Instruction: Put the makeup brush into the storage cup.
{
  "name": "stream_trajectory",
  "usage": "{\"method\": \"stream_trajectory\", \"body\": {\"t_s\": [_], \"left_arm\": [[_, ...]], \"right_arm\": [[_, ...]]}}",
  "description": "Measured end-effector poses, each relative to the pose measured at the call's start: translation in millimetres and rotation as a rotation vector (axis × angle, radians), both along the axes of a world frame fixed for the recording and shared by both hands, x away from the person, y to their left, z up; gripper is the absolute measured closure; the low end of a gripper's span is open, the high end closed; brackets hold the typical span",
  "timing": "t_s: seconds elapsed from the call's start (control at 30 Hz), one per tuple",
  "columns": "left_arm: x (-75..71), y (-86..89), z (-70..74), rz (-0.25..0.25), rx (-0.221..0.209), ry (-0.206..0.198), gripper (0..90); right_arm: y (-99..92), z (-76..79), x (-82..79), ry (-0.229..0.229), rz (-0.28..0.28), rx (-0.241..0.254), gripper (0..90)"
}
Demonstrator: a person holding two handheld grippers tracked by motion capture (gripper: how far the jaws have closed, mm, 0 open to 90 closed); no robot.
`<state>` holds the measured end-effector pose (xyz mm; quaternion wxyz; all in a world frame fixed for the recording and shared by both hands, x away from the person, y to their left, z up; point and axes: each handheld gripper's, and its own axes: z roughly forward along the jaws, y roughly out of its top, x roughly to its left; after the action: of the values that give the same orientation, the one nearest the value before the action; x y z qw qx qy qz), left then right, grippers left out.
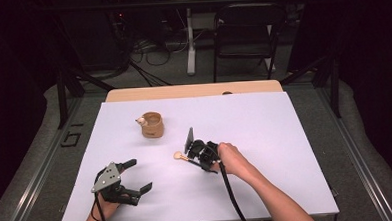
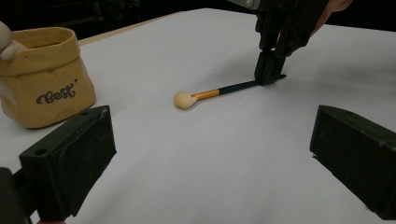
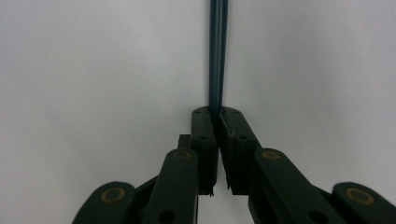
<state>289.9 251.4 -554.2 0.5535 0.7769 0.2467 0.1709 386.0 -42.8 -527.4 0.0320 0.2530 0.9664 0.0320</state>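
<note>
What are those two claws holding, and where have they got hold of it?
The right gripper pinches a small brush by the dark end of its handle, the pale tip lying on the table. The left gripper is open, holding nothing.

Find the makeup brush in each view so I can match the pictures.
High view: the makeup brush lies on the white table at centre, pale head pointing left, handle in the right claw.
Left gripper view: upper centre, head at left, handle end clamped by the right claw.
Right gripper view: only the dark handle, running from the top edge down into the shut jaws.
Shared landmark: the right claw.
</note>
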Motion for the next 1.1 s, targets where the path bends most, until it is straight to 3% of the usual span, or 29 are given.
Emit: {"method": "stream_trajectory", "body": {"t_s": [0.1, 0.2, 0.37, 0.5, 0.93, 1.1], "left_arm": [[0.1, -0.5, 0.0, -0.009, -0.001, 0.003, 0.1], [0.3, -0.9, 0.1, -0.010, 0.001, 0.002, 0.1], [0.8, -0.7, -0.1, -0.008, 0.001, 0.004, 0.1], [1.0, -1.3, 0.0, -0.016, 0.003, 0.004, 0.1], [0.6, -0.6, 0.0, 0.001, 0.013, 0.001, 0.1], [1.5, -1.4, -0.2, -0.003, 0.018, 0.012, 0.0]], "right_arm": [[1.2, -0.4, 0.9, 0.007, 0.001, -0.007, 83.7], [2.4, -0.7, 2.9, 0.000, -0.009, -0.026, 75.8], [0.1, 0.0, 6.1, 0.028, -0.007, -0.019, 76.7], [-1.2, -1.1, 5.6, 0.031, 0.003, 0.009, 84.7], [-18.5, 4.9, -0.1, -0.004, -0.033, 0.160, 85.6], [-21.6, 16.2, -3.9, -0.027, -0.003, 0.166, 85.6]]}}
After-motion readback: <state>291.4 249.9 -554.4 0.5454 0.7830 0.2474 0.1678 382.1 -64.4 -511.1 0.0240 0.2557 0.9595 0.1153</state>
